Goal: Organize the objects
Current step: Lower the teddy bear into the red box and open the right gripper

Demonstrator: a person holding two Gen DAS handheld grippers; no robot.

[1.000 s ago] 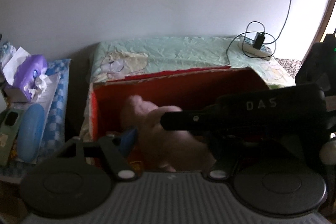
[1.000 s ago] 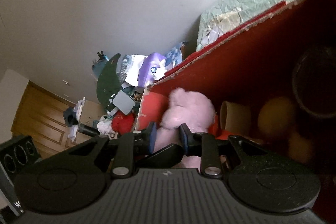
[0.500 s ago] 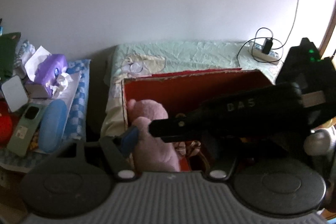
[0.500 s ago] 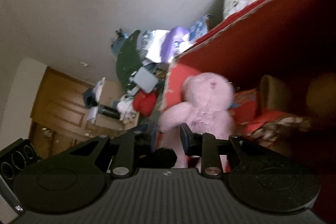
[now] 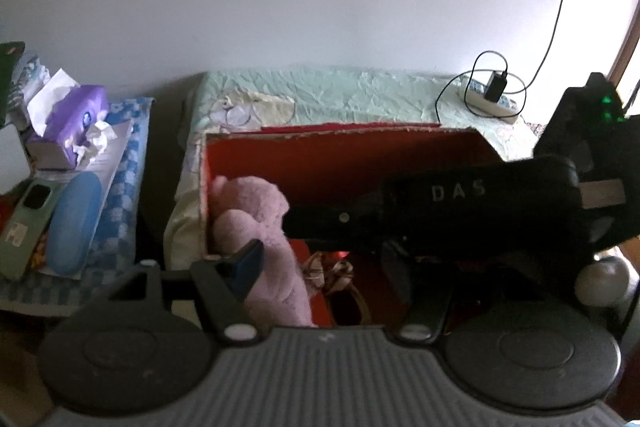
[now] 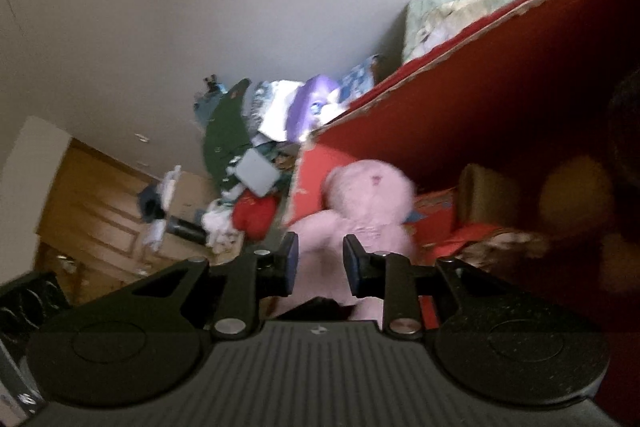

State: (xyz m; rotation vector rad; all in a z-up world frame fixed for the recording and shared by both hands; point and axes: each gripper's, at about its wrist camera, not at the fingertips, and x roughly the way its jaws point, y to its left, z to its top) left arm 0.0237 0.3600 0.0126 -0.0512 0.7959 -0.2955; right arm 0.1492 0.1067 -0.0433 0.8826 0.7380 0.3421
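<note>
A pink plush toy (image 5: 256, 211) stands upright in the left corner of a red cardboard box (image 5: 320, 133). My right gripper (image 5: 290, 223), a black body crossing the left wrist view, reaches in from the right to the toy's middle. In the right wrist view the toy (image 6: 368, 191) fills the narrow gap of my right gripper (image 6: 320, 259), whose blue pads pinch its lower body. My left gripper (image 5: 320, 259) hovers over the box's near side. Its jaws are closing, with the toy's lower part beside the left pad (image 5: 246, 267) and not pressed.
The box (image 6: 460, 107) also holds a brown roll (image 6: 484, 195), a yellowish round thing (image 6: 572, 195) and patterned cloth (image 5: 328, 267). It lies on a green sheet (image 5: 340, 91) with a power strip (image 5: 492, 95). A purple tissue box (image 5: 76, 119), blue case (image 5: 72, 223) and phone (image 5: 28, 223) lie left.
The plush toy has shifted from the box's middle to its left corner with my right gripper. The right jaws stand a little wider than before. The left jaws have narrowed slightly.
</note>
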